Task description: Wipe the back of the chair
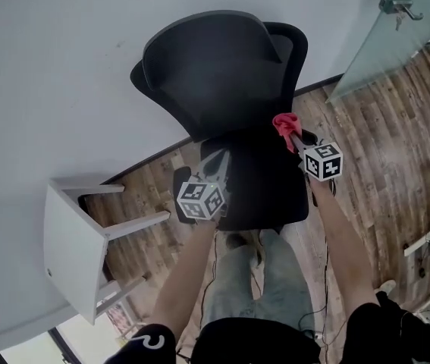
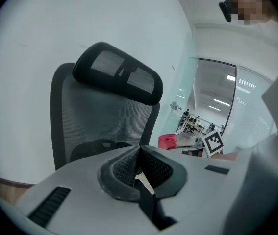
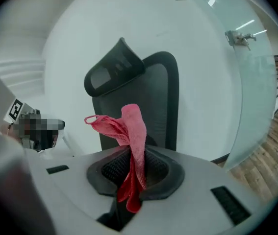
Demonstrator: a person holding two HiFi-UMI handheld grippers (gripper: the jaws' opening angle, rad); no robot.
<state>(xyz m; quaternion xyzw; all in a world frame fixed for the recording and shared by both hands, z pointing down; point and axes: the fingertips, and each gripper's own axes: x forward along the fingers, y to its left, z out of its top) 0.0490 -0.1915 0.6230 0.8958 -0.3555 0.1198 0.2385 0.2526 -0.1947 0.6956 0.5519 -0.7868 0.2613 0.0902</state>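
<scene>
Holding our right gripper (image 1: pixel 296 138) clamped on a red cloth (image 1: pixel 284 123), near the black chair (image 1: pixel 215 70) back, contact unclear. Our left gripper (image 1: pixel 216 165), jaws together, empty, hovers over the seat (image 1: pixel 264 184).

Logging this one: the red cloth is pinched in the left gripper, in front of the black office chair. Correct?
No. The red cloth is pinched in the right gripper, as the right gripper view shows; the left gripper is shut on nothing. It is in front of the black office chair.
</scene>
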